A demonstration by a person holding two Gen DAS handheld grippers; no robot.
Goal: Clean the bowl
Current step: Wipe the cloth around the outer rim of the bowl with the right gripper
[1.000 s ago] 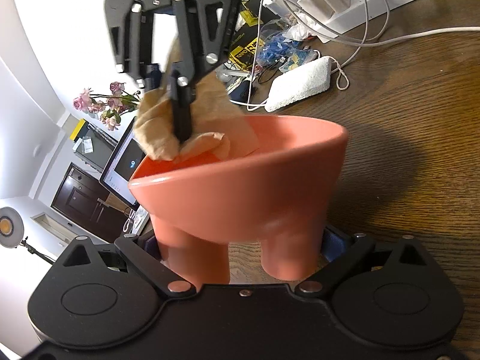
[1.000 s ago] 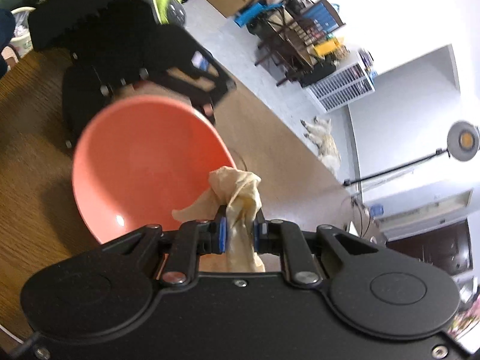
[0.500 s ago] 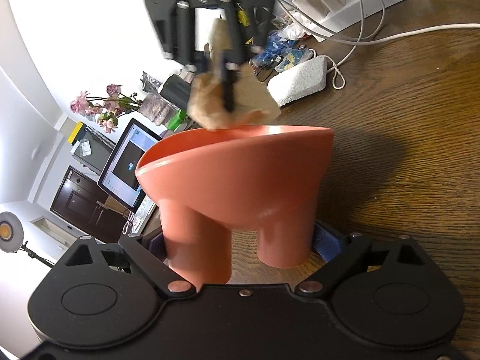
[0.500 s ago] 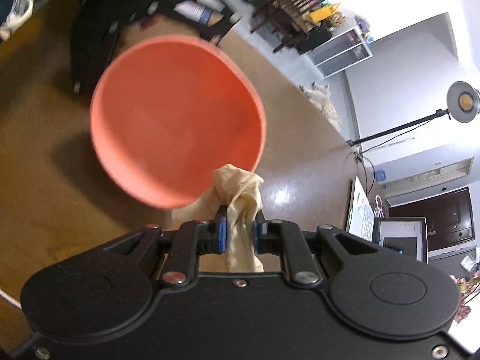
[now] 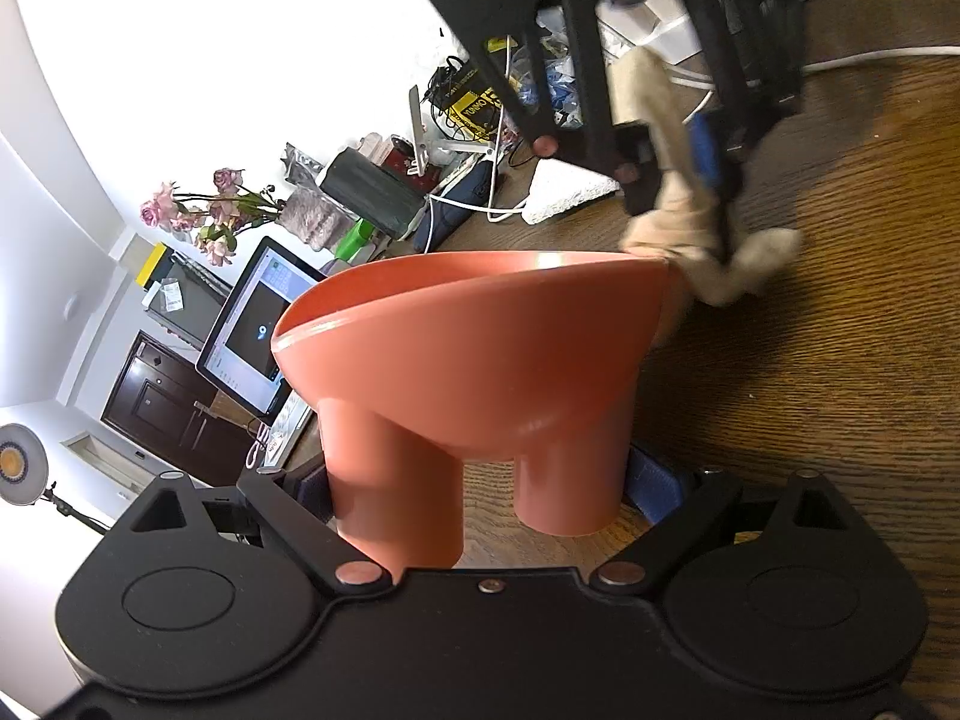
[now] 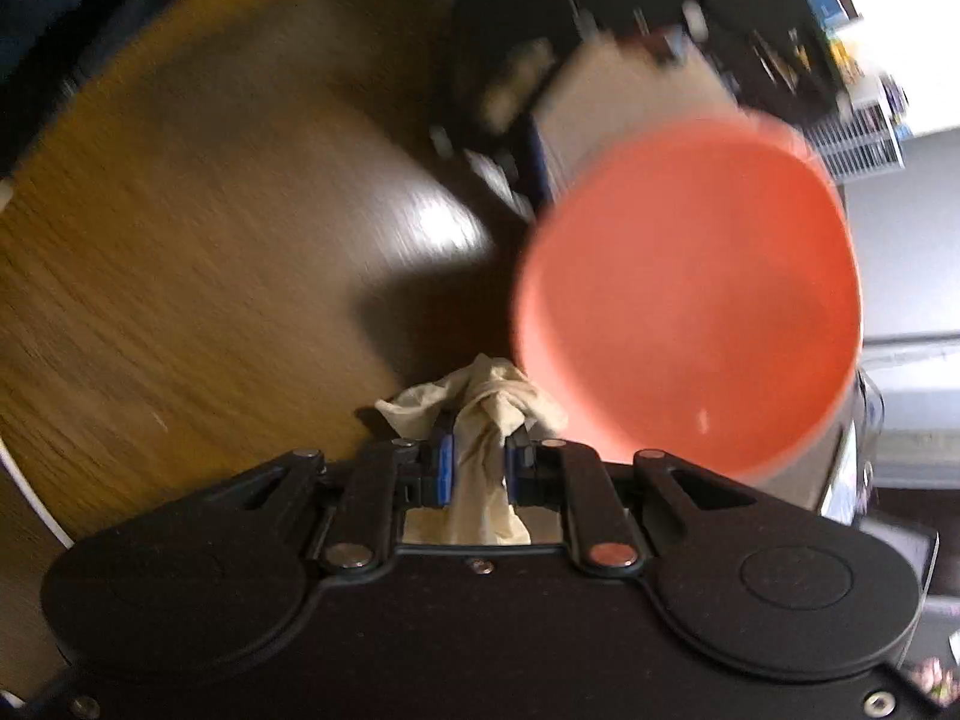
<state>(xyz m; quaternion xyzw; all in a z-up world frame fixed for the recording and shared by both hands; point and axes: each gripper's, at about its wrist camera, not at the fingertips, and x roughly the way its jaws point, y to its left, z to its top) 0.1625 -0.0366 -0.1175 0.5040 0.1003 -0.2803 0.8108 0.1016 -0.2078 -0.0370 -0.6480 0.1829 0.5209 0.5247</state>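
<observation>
- In the left wrist view a lamp (image 5: 18,463) stands at the far left edge, with a dark cabinet (image 5: 159,393) to its right.
- Pink flowers (image 5: 207,213) rise above a lit screen (image 5: 255,330) standing at the far left end of the tabletop (image 5: 840,390).
- The left tool (image 5: 480,495) is partly open, and its jaws have just been closing; its blue pads flank the two thick legs of the bowl (image 5: 480,336), and the left pad is largely hidden behind the near leg, so whether they press cannot be told for sure.
- The bowl, salmon-orange, sits in the middle of the left wrist view, tilted, its rim level with the clutter behind it.
- A white sponge (image 5: 567,195) lies on the tabletop beyond the bowl, among white cables (image 5: 870,57).
- The right tool (image 5: 678,204) comes in from the upper right, its jaws closed tight on a crumpled beige cloth (image 5: 714,267), which hangs just past the bowl's right rim, outside the bowl.
- In the blurred right wrist view the same cloth (image 6: 480,414) bunches between the right tool's (image 6: 478,462) blue pads, left of the bowl (image 6: 690,312), whose open inside faces the camera.
</observation>
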